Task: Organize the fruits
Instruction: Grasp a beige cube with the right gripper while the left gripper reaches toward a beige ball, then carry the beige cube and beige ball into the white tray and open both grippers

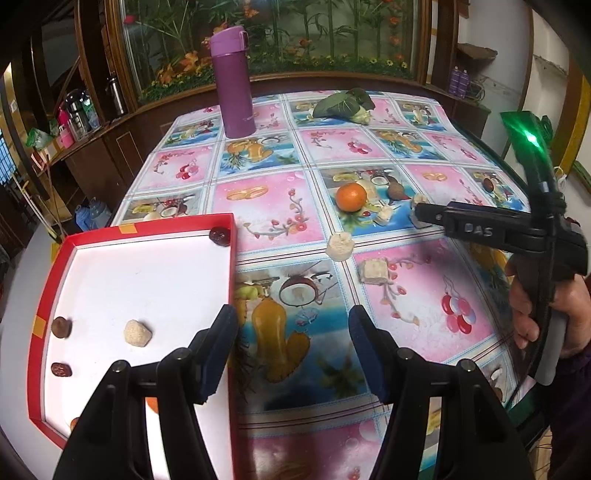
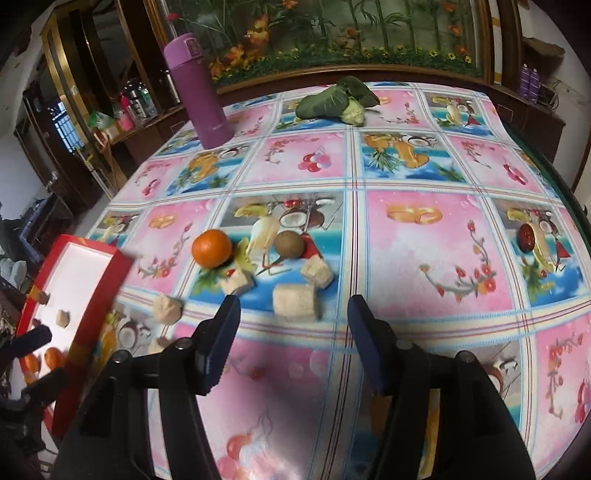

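The left gripper (image 1: 291, 350) hides part of the red tray (image 1: 232, 295), its jaws spread and empty. The right gripper (image 2: 291, 343) has spread jaws, empty, near the orange (image 2: 211, 247) on the surface (image 2: 424, 258); tray contents look blurred.

This looks like a home, a lived-in dining or sitting room. The counter (image 2: 424, 258) wears a glossy cloth printed with fruit pictures in pink and blue squares. Behind it stands a dark wooden cabinet (image 1: 122, 147) with gilt trim, framing a large glass panel (image 1: 295, 33) filled with bamboo stems and orange flowers. A side shelf (image 1: 74, 122) holds flasks and bottles. A purple flask (image 1: 234, 81) and a leafy vegetable (image 1: 343, 103) sit on the cloth, ordinary household things.
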A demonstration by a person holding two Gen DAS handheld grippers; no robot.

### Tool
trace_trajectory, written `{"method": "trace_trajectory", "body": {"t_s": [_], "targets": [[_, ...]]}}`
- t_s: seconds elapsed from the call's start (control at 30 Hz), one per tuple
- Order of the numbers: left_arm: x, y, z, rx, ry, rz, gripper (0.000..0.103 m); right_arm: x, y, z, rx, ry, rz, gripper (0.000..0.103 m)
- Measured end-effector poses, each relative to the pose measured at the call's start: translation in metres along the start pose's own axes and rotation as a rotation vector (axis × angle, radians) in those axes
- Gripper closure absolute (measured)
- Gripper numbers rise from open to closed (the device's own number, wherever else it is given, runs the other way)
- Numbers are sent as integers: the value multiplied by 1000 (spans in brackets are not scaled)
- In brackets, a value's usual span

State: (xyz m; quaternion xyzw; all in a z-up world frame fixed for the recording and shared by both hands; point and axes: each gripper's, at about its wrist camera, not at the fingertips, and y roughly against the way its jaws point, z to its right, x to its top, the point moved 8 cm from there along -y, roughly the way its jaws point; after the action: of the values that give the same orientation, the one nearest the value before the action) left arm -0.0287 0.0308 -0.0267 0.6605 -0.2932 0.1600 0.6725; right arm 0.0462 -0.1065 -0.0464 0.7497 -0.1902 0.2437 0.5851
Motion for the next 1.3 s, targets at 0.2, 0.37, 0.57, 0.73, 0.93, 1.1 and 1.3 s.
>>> {"method": "trace_trajectory", "body": {"t_s": [0.2,0.37,0.57,0.73,0.93,1.1,1.3], "targets": [[3,-7,12,-26,-12,-19,41,-6,-17,0,-11,-1,-56,68],[5,-20,28,-58,-28,-49,41,-3,-16,7,31,-19,-28,74],[13,-43,45,-102,6,-74,41,13,10,43,87,-174,60,75],[16,-59,59,-148,27,-98,41,27,40,87,42,-323,178,75],[17,-73,65,-169,35,-116,56,32,50,102,52,-383,213,75],[20,-74,68,-191,26,-102,70,28,45,91,63,-353,192,75],[19,-72,66,-207,26,-97,78,24,40,83,72,-327,170,75]]}}
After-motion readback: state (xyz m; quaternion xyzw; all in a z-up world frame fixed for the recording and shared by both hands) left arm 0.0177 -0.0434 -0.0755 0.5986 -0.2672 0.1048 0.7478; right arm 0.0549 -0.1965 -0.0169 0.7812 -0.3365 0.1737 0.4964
